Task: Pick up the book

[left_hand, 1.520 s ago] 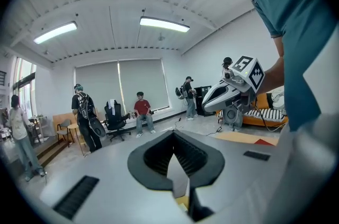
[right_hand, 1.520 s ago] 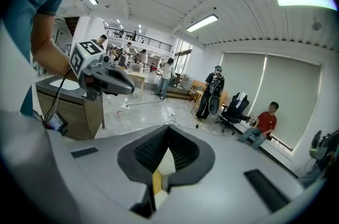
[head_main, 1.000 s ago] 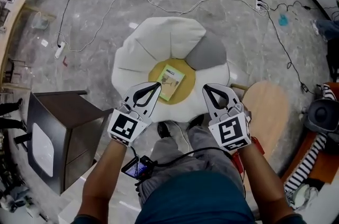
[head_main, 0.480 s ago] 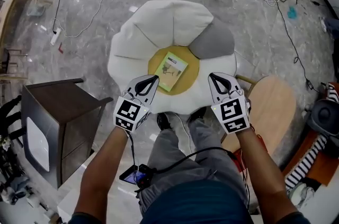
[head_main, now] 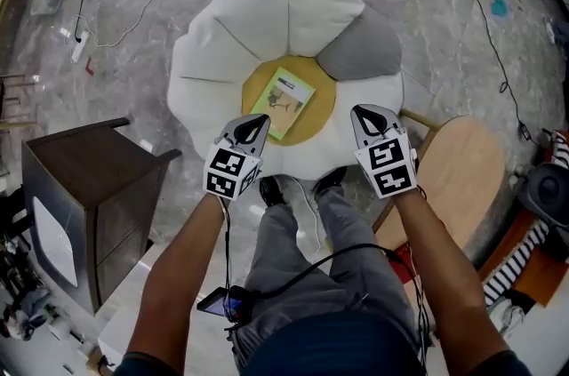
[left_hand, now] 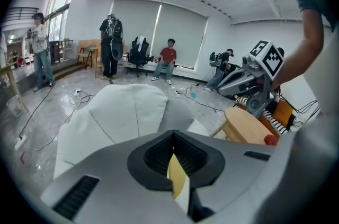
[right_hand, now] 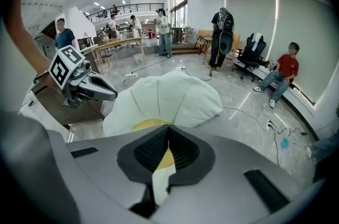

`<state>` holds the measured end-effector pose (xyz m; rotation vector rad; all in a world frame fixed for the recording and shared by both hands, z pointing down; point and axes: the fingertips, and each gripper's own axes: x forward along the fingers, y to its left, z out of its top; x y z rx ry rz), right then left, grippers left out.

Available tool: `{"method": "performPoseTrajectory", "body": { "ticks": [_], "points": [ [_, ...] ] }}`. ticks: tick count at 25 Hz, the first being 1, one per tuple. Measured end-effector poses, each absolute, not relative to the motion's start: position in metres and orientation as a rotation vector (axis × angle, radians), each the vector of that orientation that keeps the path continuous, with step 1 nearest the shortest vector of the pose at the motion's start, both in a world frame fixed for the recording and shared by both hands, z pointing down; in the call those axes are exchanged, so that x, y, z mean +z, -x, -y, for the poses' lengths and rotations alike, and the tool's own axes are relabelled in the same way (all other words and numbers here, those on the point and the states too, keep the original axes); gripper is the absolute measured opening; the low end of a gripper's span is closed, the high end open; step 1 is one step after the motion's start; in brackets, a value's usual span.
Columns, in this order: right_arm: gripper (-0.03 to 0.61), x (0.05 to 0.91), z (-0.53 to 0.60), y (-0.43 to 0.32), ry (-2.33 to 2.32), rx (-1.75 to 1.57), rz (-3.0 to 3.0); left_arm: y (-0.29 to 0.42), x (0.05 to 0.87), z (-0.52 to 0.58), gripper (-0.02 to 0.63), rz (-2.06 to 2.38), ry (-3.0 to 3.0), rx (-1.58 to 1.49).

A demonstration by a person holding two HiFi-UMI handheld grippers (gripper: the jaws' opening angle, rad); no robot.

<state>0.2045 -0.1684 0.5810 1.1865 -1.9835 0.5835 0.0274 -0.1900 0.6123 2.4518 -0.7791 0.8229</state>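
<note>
A thin green book (head_main: 286, 101) lies flat on the yellow centre (head_main: 318, 112) of a white flower-shaped cushion (head_main: 267, 19). My left gripper (head_main: 257, 122) hovers just short of the book's near left corner, jaws shut and empty. My right gripper (head_main: 363, 111) hangs to the right of the yellow patch, over the white petal, also shut with nothing in it. In the left gripper view the right gripper (left_hand: 249, 79) shows ahead above the cushion (left_hand: 122, 112). The right gripper view shows the left gripper (right_hand: 85, 85) beside the cushion (right_hand: 169, 96); the book is hidden by the jaws in both.
A dark wooden cabinet (head_main: 84, 205) stands at the left and a round wooden stool (head_main: 453, 174) at the right. Cables (head_main: 133, 1) trail over the marble floor. My legs and shoes (head_main: 293, 188) are at the cushion's near edge. People (left_hand: 167, 56) stand and sit far off.
Both grippers have dropped toward the cushion and look smaller and closer to the book. The view has shifted so the cushion sits nearer the middle. Both stayed shut.
</note>
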Motion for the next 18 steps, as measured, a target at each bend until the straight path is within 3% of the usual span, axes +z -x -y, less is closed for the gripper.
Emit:
{"method": "performPoseTrajectory", "body": {
  "ticks": [18],
  "points": [
    [0.014,0.748,0.194,-0.174,-1.033,0.706,1.921,0.024,0.792,0.172,0.005,0.799,-2.199,0.955]
  ]
}}
